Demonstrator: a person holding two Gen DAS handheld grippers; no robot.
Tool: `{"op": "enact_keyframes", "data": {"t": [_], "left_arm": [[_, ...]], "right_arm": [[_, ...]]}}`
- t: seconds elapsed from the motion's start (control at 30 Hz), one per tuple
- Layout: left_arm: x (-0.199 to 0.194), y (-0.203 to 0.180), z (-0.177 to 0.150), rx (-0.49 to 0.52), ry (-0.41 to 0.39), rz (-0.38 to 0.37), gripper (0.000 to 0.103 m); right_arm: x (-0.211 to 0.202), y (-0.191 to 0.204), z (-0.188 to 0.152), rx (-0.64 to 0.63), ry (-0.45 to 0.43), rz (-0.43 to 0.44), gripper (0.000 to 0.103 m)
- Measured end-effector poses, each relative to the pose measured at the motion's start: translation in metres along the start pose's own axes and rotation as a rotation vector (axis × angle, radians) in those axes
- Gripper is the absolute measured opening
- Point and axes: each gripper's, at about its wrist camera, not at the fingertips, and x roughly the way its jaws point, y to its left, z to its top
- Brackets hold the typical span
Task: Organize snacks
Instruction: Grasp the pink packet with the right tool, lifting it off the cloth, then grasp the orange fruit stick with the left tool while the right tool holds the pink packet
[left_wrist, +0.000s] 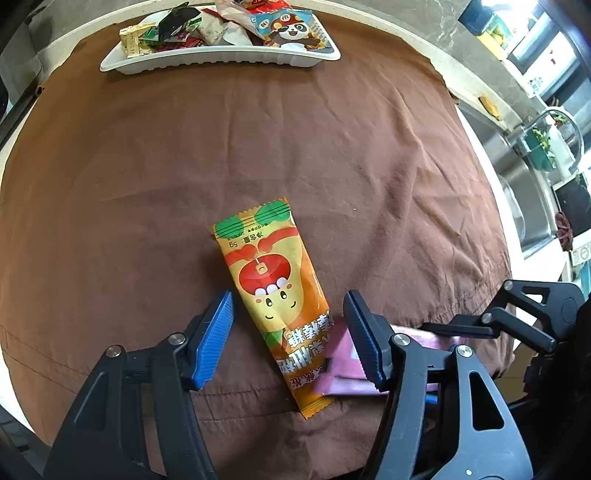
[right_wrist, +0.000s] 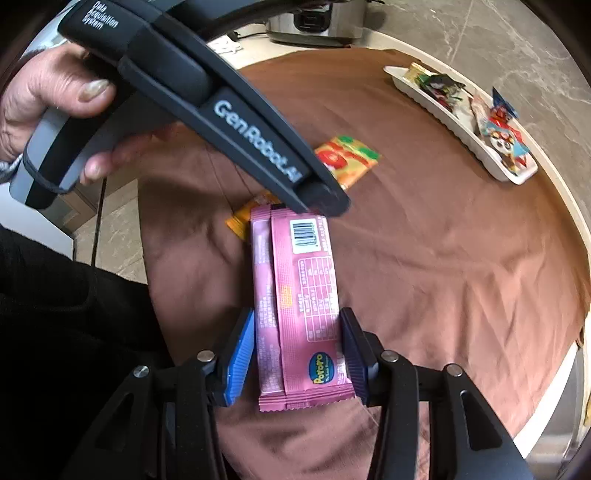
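A wide stretch of brown cloth on my desk (left_wrist: 258, 147) lies bare up to the white ridged plastic tray of snacks (left_wrist: 221, 61) at the far edge; nearer me the orange apple-print sachet (left_wrist: 273, 291) and pink foil-wrapped bar (right_wrist: 299, 306) overlap; my left tool (right_wrist: 236, 147) arches over the bar's far end.

left gripper (left_wrist: 288, 338) | black frame, blue ribbed pads (silver screws)
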Motion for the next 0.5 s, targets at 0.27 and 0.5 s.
{"op": "enact_keyframes", "data": {"t": [0.27,0.5], "left_arm": [[0.004,-0.009,0.002,0.059,-0.009,0.041,0.059],[0.005,-0.011,-0.001,0.096,-0.023,0.060,0.054]], "right_arm": [[-0.003,-0.025,-0.009,0.091,0.018,-0.035,0.049],[0.004,-0.034,0.006,0.111,0.004,-0.057,0.061]]}}
